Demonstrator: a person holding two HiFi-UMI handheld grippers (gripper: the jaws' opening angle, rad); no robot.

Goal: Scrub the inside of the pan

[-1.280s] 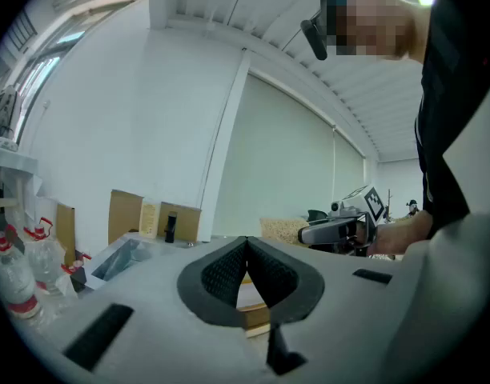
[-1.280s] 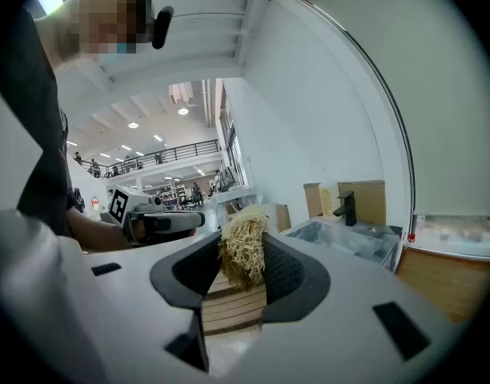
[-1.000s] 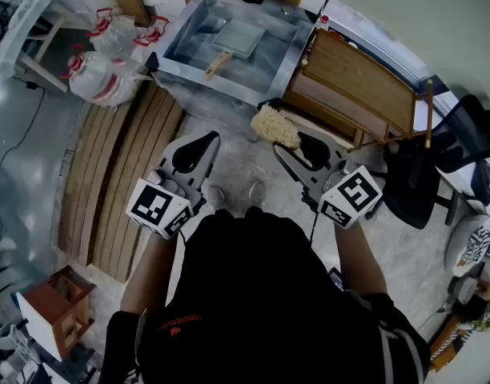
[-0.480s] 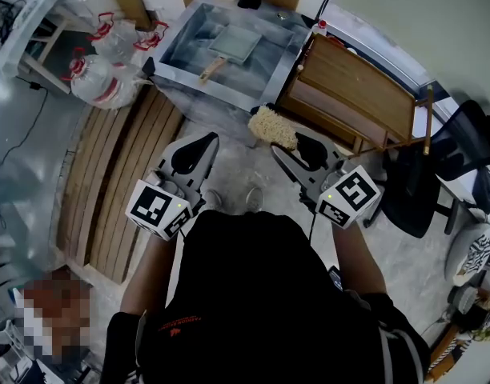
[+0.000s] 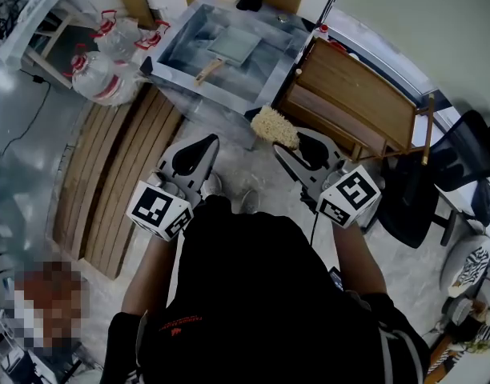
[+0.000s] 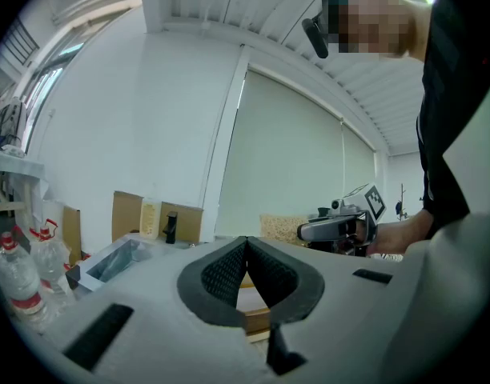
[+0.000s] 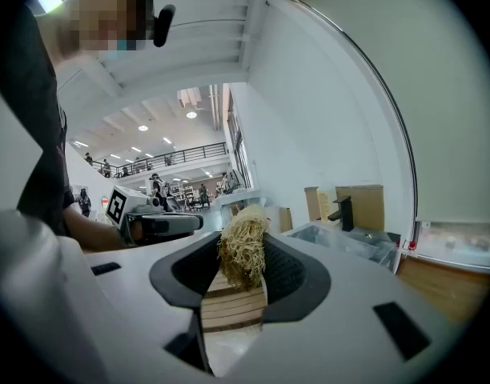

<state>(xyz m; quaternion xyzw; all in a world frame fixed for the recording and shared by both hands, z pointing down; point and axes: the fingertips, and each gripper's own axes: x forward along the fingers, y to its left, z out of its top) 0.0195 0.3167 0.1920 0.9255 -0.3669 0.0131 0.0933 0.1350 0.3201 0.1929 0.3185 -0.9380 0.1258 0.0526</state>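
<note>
A square, wooden-handled pan (image 5: 235,43) is seen in the sink (image 5: 179,54). Held forward, the right gripper (image 5: 283,149) is clamped on a scrubber (image 5: 275,126); the left gripper (image 5: 206,142) is closed, empty.

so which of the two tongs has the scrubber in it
The right tongs, with jaws closed on the pale, stringy scrubber. The left tongs are shut with nothing between them.

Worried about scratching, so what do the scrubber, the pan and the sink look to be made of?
Scrubber: a pale straw-coloured tangle of coarse strands, matte, probably loofah or another plant fibre. Pan: flat, grey and rectangular with a dull sheen, likely metal; its handle looks like light wood. Sink: grey with soft reflections, apparently brushed steel.
</note>
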